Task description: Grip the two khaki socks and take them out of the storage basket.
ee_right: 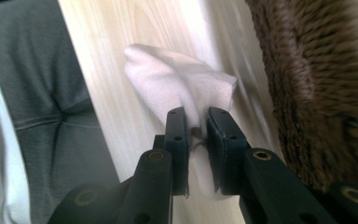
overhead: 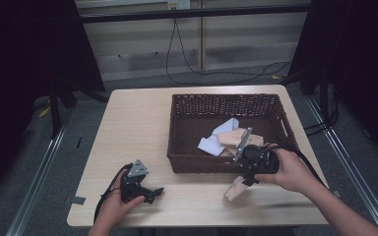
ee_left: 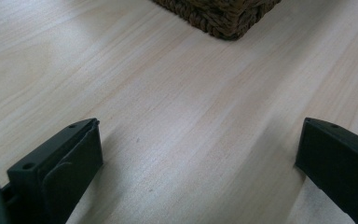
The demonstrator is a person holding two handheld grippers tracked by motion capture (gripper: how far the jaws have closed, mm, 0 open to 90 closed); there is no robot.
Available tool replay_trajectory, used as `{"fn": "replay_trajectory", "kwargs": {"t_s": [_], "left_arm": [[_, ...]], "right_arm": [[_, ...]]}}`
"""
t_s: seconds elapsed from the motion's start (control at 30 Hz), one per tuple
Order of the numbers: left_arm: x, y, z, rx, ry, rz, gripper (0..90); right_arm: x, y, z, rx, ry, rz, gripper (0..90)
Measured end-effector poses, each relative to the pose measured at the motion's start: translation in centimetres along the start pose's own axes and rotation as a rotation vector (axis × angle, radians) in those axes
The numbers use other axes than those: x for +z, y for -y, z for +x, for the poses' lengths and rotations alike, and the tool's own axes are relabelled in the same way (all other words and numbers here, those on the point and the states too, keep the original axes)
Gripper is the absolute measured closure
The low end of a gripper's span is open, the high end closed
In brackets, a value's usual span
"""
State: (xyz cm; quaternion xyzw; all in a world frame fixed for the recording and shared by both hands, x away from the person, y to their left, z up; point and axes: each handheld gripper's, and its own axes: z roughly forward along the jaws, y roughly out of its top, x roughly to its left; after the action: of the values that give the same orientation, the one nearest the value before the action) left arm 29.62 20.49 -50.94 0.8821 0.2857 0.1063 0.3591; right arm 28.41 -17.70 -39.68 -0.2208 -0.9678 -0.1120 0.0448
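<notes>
My right gripper (overhead: 244,182) (ee_right: 196,123) is shut on a pale pink folded cloth (overhead: 236,190) (ee_right: 177,74), which hangs from the jaws just over the table, right in front of the brown wicker basket (overhead: 226,98) (ee_right: 317,84). Inside the basket lie a light blue cloth (overhead: 215,141) and some beige folded cloths (overhead: 236,137). At the front left of the table, my left gripper (overhead: 153,191) (ee_left: 200,123) rests low with its jaws wide apart and bare wood between them. A corner of the basket (ee_left: 223,18) lies ahead of it.
The light wooden table (overhead: 128,128) has open surface left of the basket. Its front edge is close to both hands. A person's grey trouser leg (ee_right: 37,93) lies beyond that edge. Cables trail over the floor behind the table.
</notes>
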Motion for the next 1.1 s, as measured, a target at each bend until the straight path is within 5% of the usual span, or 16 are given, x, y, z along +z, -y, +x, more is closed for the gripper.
{"fn": "replay_trajectory", "kwargs": {"t_s": [0.17,0.43,0.53,0.7,0.8,1.1], "left_arm": [[0.0,0.0,0.0,0.000,-0.001,0.000,0.0],[0.0,0.0,0.0,0.000,0.000,0.000,0.0],[0.0,0.0,0.0,0.000,0.000,0.000,0.0],[0.0,0.0,0.0,0.001,0.000,0.000,0.0],[0.0,0.0,0.0,0.005,-0.001,0.001,0.0],[0.0,0.0,0.0,0.000,0.001,0.000,0.0]], "right_arm": [[1.0,0.0,-0.3,-0.004,-0.001,0.017,75.2],[1.3,0.0,-0.2,-0.007,0.004,0.012,58.1],[0.3,0.2,0.1,0.029,-0.031,-0.020,55.1],[-2.7,0.0,0.7,0.023,-0.018,-0.057,46.2],[-4.7,-0.5,0.9,0.024,0.027,-0.071,39.5],[-8.2,-1.7,-0.4,0.057,0.049,-0.090,26.0]]}}
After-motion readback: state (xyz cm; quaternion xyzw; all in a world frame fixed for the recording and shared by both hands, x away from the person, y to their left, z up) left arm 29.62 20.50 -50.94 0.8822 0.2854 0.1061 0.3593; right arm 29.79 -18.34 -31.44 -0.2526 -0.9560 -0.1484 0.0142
